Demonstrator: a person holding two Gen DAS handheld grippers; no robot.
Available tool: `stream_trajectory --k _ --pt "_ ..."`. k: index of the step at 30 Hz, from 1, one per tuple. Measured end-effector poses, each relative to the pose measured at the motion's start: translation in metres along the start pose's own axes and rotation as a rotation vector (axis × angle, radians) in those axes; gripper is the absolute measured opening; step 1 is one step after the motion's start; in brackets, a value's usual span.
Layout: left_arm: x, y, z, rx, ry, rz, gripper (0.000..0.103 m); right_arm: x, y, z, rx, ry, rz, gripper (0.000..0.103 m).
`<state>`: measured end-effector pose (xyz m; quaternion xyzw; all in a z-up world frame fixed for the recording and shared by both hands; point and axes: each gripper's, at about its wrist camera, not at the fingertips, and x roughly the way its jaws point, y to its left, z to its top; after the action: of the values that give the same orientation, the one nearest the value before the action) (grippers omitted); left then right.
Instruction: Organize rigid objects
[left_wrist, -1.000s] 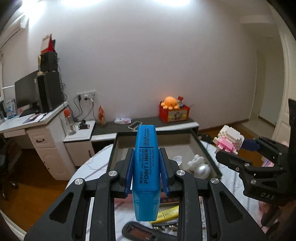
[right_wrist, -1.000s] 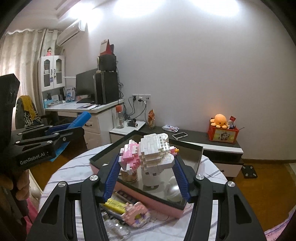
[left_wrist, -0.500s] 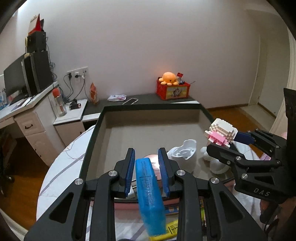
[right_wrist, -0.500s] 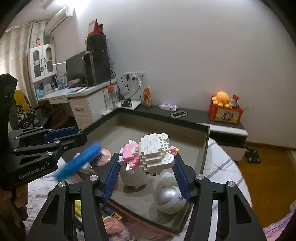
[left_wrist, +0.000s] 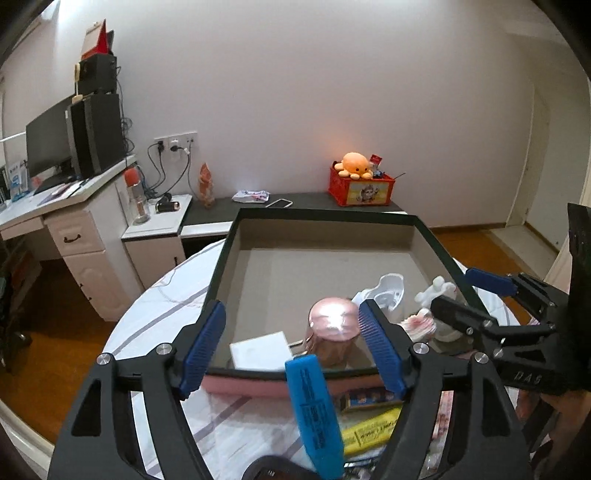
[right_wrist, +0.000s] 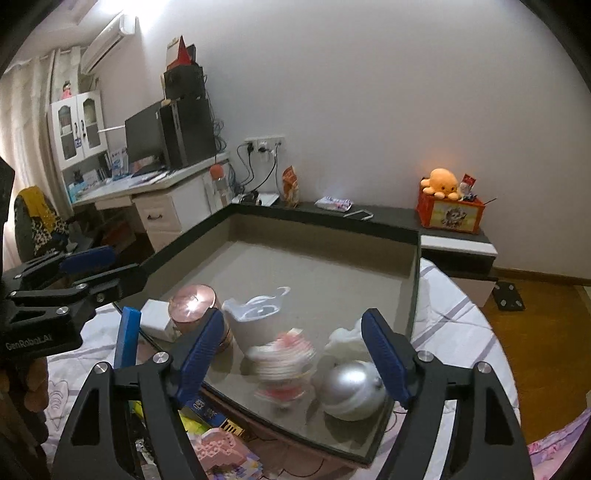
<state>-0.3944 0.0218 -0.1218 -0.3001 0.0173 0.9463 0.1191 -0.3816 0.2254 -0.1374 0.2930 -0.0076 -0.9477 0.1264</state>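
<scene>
My left gripper is open; the blue highlighter is out of its jaws, tilted at the near rim of the dark open box, half over the rim. It also shows in the right wrist view. My right gripper is open; the pink-and-white brick figure is blurred below it inside the box. In the box lie a copper tin, a white card, a white cup and a silver ball.
The box stands on a round table with a striped cloth. In front of the box lie a yellow pack, a pink brick model and other small items. A desk with a monitor and a low shelf stand behind.
Both grippers moved forward over the box and opened. The highlighter slipped down out of the left jaws. The brick figure dropped from the right jaws into the box.
</scene>
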Motion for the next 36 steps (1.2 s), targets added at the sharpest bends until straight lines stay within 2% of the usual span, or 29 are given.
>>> stream_trajectory --k 7,9,13,19,25,28,36 --pt "-0.005 0.008 -0.032 -0.028 0.071 0.0 0.077 -0.007 0.005 -0.007 0.011 0.008 0.008 0.078" --pt "0.0 0.009 -0.043 -0.055 0.118 -0.019 0.077 -0.008 0.006 -0.007 0.011 0.008 0.005 0.078" --pt "0.022 0.002 -0.061 -0.046 0.229 -0.024 0.064 -0.01 0.006 -0.01 0.016 0.012 0.007 0.078" --pt "0.007 0.014 -0.064 -0.083 0.188 -0.012 0.071 -0.014 0.003 -0.014 0.013 0.022 0.005 0.078" --pt "0.011 0.026 -0.077 -0.097 0.237 0.016 0.076 -0.02 0.005 -0.018 0.012 0.02 0.009 0.078" --pt "0.01 0.03 -0.081 -0.12 0.234 0.002 0.079 -0.025 0.007 -0.02 0.005 0.025 0.004 0.078" --pt "0.003 0.03 -0.076 -0.116 0.228 0.028 0.081 -0.045 0.024 -0.037 0.004 0.036 0.012 0.079"
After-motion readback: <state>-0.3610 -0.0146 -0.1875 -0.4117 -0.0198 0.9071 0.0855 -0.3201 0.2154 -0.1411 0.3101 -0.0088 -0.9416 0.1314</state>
